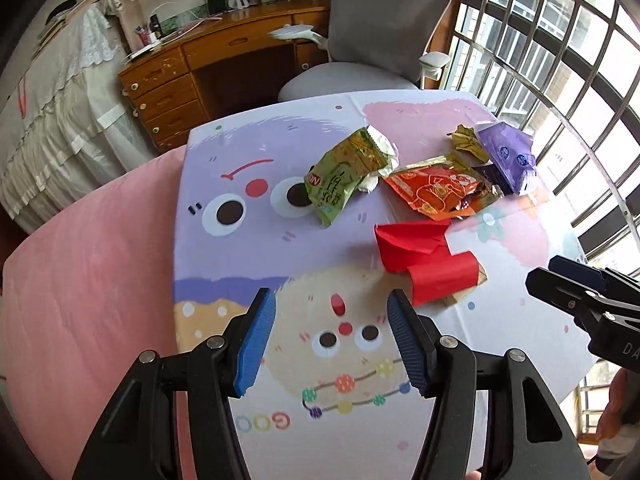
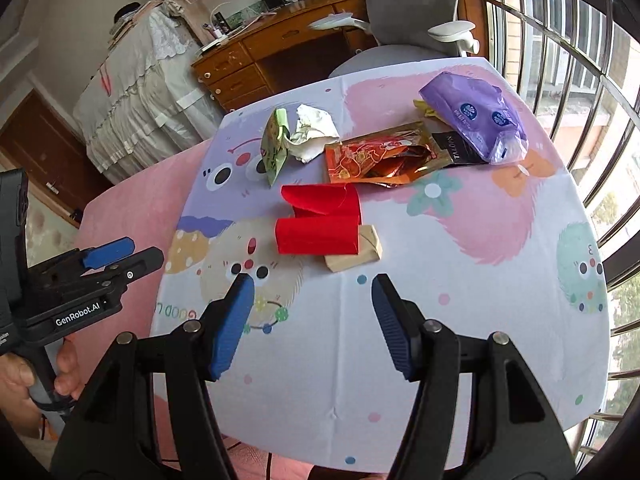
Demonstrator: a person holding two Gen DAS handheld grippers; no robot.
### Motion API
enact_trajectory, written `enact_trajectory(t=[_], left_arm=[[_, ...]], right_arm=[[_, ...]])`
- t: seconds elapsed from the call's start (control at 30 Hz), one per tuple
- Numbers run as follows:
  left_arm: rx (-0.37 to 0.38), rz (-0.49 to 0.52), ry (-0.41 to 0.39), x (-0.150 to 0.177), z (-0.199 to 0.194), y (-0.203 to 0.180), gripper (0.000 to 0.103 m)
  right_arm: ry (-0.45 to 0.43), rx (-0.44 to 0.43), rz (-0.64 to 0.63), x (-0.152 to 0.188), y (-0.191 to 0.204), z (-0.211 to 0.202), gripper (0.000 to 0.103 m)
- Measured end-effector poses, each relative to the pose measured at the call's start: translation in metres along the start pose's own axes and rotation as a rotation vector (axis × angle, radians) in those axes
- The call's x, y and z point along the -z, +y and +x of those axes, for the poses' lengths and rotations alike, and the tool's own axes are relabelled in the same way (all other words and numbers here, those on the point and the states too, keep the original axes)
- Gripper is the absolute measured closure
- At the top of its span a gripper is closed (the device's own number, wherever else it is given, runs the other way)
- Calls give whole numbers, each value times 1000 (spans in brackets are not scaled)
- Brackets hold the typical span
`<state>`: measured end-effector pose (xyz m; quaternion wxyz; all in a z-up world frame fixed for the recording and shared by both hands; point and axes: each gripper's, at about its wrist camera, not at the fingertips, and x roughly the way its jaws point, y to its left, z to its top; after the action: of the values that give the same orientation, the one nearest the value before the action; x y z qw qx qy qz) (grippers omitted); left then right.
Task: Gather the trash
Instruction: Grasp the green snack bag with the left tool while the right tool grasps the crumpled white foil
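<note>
Trash lies on a cartoon-print tablecloth: a green wrapper against crumpled white paper, an orange foil packet, a purple plastic bag, and folded red paper over a brown scrap. My left gripper hovers open just short of the red paper, with nothing between its fingers. My right gripper is also open and empty, in front of the red paper. Each gripper shows at the edge of the other's view.
A small black packet and a crumpled olive wrapper lie by the purple bag. A pink cover spreads left of the cloth. A grey chair and a wooden desk stand behind; window bars close the right.
</note>
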<state>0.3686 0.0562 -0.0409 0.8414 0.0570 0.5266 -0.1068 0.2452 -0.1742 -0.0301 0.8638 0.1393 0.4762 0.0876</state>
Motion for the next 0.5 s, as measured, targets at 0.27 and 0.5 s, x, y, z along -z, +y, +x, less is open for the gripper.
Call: enact_trajectory(t=[0.27, 0.5], left_arm=[[90, 124, -1, -82, 77, 4, 44], [188, 224, 53, -123, 139, 6, 44]], right_arm=[[-9, 86, 144, -84, 12, 68, 49], [-25, 130, 207, -131, 5, 97, 52]])
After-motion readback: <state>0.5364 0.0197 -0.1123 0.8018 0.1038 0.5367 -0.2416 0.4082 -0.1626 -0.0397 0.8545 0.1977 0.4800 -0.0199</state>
